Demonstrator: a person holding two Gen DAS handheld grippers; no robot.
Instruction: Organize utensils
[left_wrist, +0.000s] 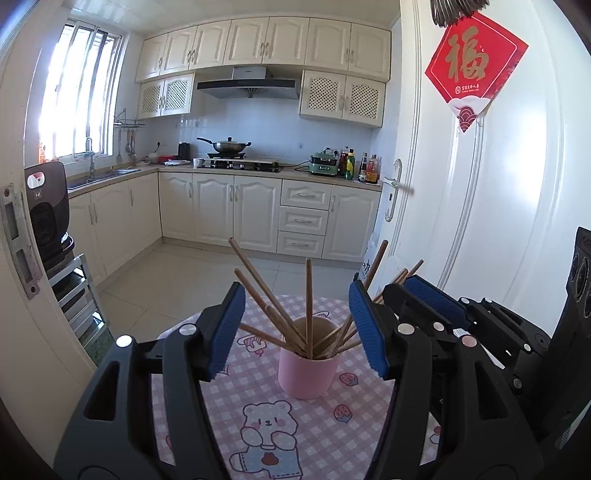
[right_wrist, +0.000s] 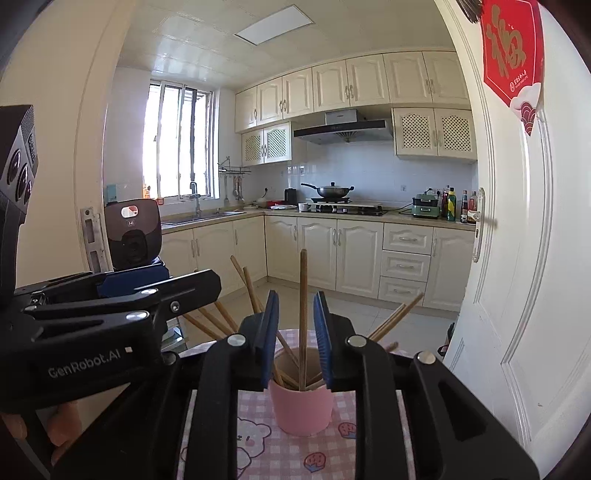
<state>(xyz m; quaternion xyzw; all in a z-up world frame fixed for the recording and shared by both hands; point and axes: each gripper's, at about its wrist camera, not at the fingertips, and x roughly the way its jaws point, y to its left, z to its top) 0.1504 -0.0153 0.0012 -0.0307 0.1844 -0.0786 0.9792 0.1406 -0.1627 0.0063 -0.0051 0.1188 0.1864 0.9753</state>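
My left tongs (left_wrist: 297, 328) gape wide, my right tongs (right_wrist: 295, 341) stand slightly parted — both empty, before the pink cup (left_wrist: 307, 373) of chopsticks (left_wrist: 308, 306) on the bench (left_wrist: 325, 435).

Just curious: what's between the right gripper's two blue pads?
One upright chopstick, untouched, standing in the pink cup, between the right gripper pads; seen in the right wrist view.

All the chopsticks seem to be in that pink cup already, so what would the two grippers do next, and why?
Probably draw both back from the pink cup. The chopsticks already stand in it, fanned out, and the left gripper and right gripper are open and hold nothing. Backing straight off should avoid knocking the sticks.
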